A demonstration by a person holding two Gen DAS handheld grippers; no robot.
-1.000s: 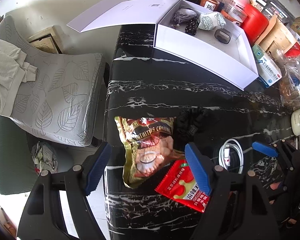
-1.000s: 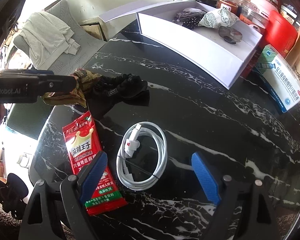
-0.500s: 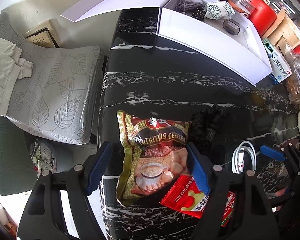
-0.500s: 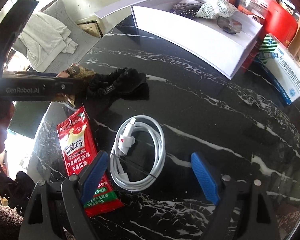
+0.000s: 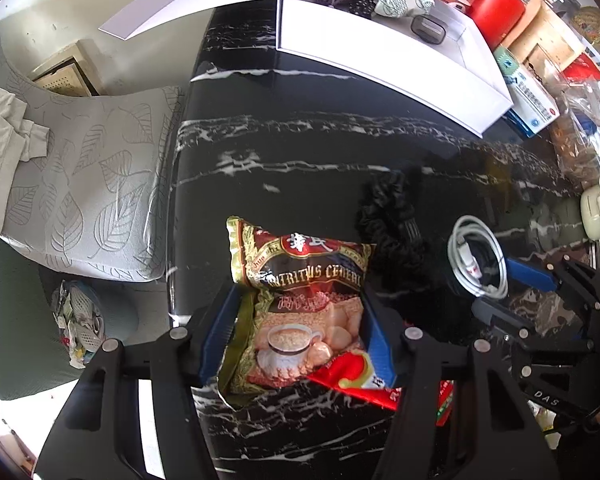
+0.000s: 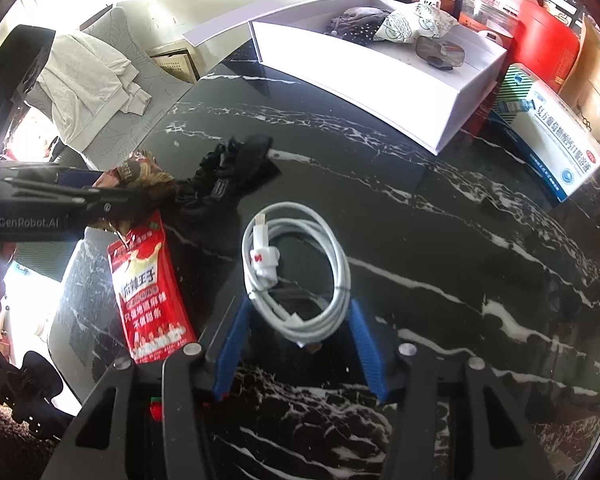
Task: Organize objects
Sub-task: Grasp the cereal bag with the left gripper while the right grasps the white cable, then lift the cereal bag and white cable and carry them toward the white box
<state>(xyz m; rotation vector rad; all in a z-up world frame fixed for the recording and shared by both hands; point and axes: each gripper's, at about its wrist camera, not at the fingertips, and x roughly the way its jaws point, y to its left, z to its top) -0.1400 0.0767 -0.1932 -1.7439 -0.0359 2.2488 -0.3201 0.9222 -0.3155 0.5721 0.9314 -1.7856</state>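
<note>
1. My left gripper (image 5: 300, 336) has just been closing its blue pads (image 5: 220, 320) around the brown-and-gold foil cereal sachet (image 5: 300, 300); they flank its sides, seemingly touching, though I cannot tell if they truly pinch yet.
2. My right gripper (image 6: 300, 340) has also just been closing, its pads either side of the near loop of the coiled white charging cable (image 6: 296, 268), not yet pressing it.
3. Both point steeply down, which I judge suits lifting flat items off the black marble-patterned tabletop (image 6: 440, 240).
4. A red snack packet (image 6: 150, 292) overlaps the sachet's near corner; a black ruffled scrunchie (image 6: 224, 180) lies between sachet and cable.
5. The open white cardboard box (image 6: 360, 76), already holding small items, sits well beyond, probably the destination.
</note>
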